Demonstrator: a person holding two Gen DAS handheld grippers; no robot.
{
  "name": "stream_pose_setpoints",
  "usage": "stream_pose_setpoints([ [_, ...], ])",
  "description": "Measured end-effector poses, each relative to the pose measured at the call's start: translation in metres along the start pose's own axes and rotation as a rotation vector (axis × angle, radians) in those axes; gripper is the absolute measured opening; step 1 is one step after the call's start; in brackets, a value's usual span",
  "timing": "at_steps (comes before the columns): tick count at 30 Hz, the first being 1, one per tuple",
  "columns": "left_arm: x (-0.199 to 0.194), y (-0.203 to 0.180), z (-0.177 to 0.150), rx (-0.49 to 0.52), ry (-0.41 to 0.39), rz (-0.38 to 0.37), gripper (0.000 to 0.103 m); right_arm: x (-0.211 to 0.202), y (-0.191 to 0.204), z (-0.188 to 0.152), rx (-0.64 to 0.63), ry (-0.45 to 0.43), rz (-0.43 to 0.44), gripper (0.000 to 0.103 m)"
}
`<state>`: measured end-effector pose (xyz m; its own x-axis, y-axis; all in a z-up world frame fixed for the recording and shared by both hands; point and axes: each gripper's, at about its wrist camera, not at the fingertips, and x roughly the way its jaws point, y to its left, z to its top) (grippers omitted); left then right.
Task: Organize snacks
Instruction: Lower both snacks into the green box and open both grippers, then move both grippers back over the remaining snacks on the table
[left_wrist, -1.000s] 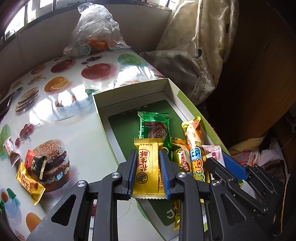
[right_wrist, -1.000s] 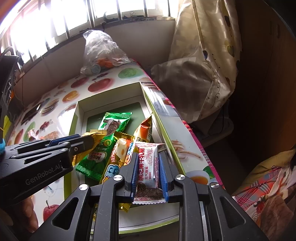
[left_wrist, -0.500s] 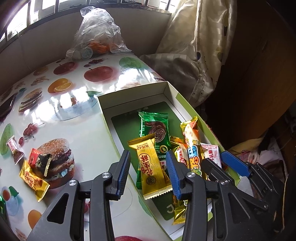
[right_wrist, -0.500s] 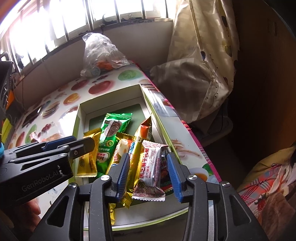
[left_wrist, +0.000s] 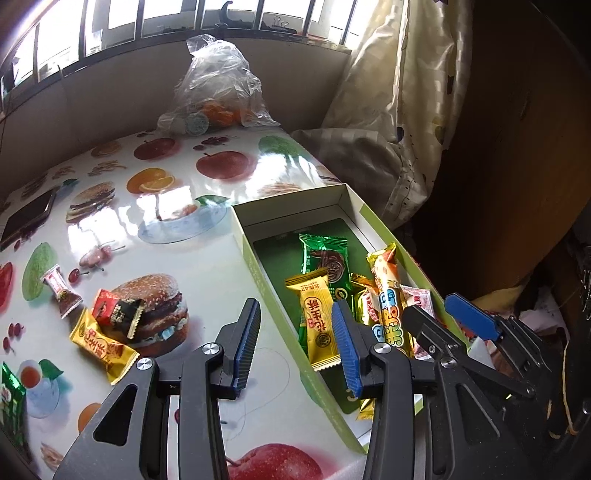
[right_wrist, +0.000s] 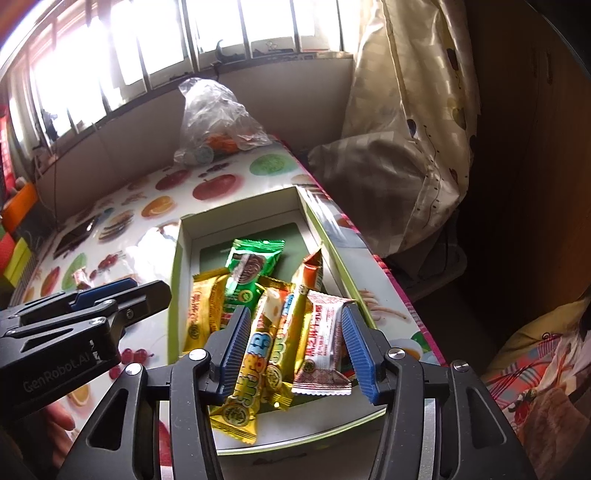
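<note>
Two hand-held grippers hovered over an open box (left_wrist: 354, 206) at the table's right edge, each with its jaws apart after letting go of a snack. The left gripper (left_wrist: 299, 343) stood released and empty, its jaws straddling the box's near wall, and the yellow packet (left_wrist: 317, 325) lay flat inside against that wall. The right gripper (right_wrist: 295, 347), whose jaws had just been opening further, was also unclenched; the pink-and-white packet (right_wrist: 321, 343) rested in the box between its pads, though neither pad appeared to press on it. Beside these lay a green packet (right_wrist: 251, 273) and long yellow sticks (right_wrist: 255, 354), piled loosely, apparently dropped rather than arranged. More snacks waited on the printed tablecloth (left_wrist: 207, 280) to the left: a yellow packet (left_wrist: 103, 347), a red-and-black one (left_wrist: 116, 312) and a small wrapped candy (left_wrist: 61, 291), well apart from the box. The sorting looked only partly done.
</note>
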<state>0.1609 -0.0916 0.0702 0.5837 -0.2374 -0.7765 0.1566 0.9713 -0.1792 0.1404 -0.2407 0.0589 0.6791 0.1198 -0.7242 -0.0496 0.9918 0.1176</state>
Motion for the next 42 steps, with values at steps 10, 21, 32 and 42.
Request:
stream_pose_setpoints([
  [10, -0.028, 0.025, -0.006, -0.037, -0.042, 0.033, 0.042, -0.005, 0.029, 0.002, -0.035, -0.017, 0.043, 0.052],
  [21, -0.047, 0.082, -0.029, -0.141, -0.055, 0.093, 0.042, -0.003, 0.064, 0.006, -0.094, -0.020, 0.111, 0.053],
  [32, -0.065, 0.155, -0.055, -0.297, -0.070, 0.188, 0.042, 0.007, 0.112, 0.005, -0.182, 0.009, 0.195, 0.053],
  [42, -0.071, 0.196, -0.074, -0.386, -0.062, 0.229, 0.042, 0.029, 0.164, -0.001, -0.279, 0.074, 0.280, 0.053],
])
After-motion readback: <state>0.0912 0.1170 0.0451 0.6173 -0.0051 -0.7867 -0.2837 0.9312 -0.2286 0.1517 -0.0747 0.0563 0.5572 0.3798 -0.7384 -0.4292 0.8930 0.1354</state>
